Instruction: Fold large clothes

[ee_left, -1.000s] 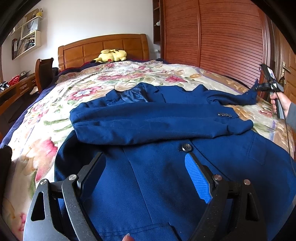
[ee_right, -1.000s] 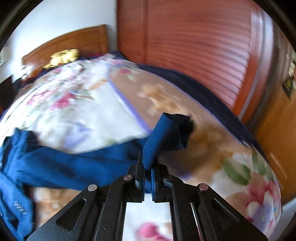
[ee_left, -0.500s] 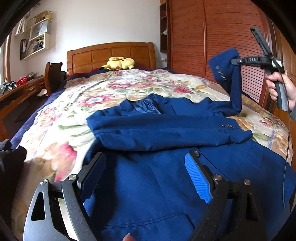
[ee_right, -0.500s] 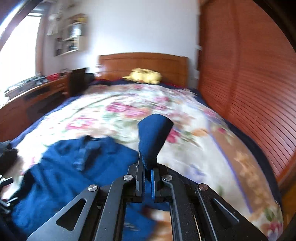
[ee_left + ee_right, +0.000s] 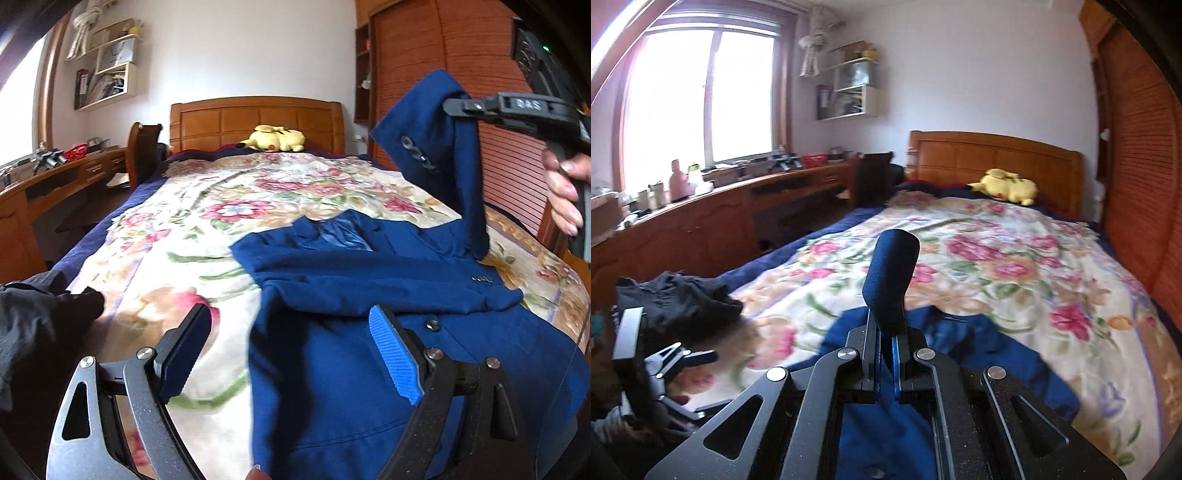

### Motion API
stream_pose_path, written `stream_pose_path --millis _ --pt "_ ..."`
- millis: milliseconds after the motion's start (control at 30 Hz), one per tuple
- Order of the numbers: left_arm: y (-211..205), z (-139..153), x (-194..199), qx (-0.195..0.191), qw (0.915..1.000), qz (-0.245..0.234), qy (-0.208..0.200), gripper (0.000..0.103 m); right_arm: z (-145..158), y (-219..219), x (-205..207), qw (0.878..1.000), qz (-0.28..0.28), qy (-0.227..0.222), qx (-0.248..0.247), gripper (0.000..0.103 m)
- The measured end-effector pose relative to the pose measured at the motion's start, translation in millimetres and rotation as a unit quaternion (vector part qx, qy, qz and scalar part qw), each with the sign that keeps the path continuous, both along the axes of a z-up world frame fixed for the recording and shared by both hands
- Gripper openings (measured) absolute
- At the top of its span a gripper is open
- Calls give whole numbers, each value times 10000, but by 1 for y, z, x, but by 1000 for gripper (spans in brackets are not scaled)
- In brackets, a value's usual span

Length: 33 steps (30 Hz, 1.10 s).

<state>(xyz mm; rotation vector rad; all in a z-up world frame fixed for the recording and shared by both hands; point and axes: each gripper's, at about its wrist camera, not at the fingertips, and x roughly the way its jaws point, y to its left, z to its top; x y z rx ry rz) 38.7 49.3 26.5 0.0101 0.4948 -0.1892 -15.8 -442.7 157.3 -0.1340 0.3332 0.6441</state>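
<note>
A blue suit jacket [image 5: 369, 332] lies front up on the floral bedspread [image 5: 207, 221], one sleeve folded across its chest. My right gripper [image 5: 885, 354] is shut on the cuff of the other sleeve [image 5: 892, 273] and holds it high above the jacket's right side; the lifted sleeve [image 5: 439, 147] and that gripper [image 5: 458, 105] show in the left wrist view. My left gripper [image 5: 291, 354] is open and empty, low over the jacket's left hem edge. The jacket [image 5: 979, 350] lies below the right gripper.
A black garment [image 5: 33, 314] lies at the bed's near left edge. A yellow plush toy [image 5: 275, 138] sits by the wooden headboard [image 5: 258, 118]. A desk [image 5: 720, 206] and chair [image 5: 871, 181] stand left of the bed, a wooden wardrobe [image 5: 498, 110] right.
My right gripper has lifted the sleeve cuff from the bed's right side up and swung it over toward the jacket. My left gripper has shifted left toward the hem edge, still open.
</note>
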Motion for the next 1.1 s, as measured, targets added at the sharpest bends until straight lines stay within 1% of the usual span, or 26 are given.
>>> stream_pose_path --millis 100,233,333,433,533,600,700,733,767,800,867,933,1100 --pt "14 2 1 -69 9999 145 -21 88 -7 3 -2 9996 168 204 35 4" --pt "29 2 3 -157 9994 311 -24 88 -20 -1 11 9982 252 534 39 4" --pt "36 2 4 -192 9991 386 -32 88 -16 4 21 9976 393 575 4 4" --pt "40 0 5 -213 9989 427 -15 88 -7 5 24 9941 729 778 216 4" --pt "40 -1 5 -185 9989 442 -3 88 -6 2 31 9931 750 880 186 4" --pt "39 -2 6 -148 9989 450 -5 88 -10 4 38 9925 749 961 71 6" --pt "38 -2 6 -120 9990 432 -14 88 -13 7 42 9931 640 940 -273 11" --pt "37 -3 6 -113 9991 420 -8 88 -13 8 44 9925 648 988 -323 16" --pt "36 -3 6 -101 9991 416 -7 88 -13 10 45 9914 681 1047 -380 24" --pt "35 -3 6 -93 9991 415 -6 88 -14 10 46 9911 677 1055 -441 27" --pt "35 -4 7 -74 9991 408 6 88 -11 9 47 9917 652 984 -512 39" --pt "34 -5 8 -63 9991 409 16 88 -7 11 47 9916 635 986 -540 42" --pt "32 -6 8 -54 9992 399 28 88 -4 14 42 9930 496 831 -678 43"
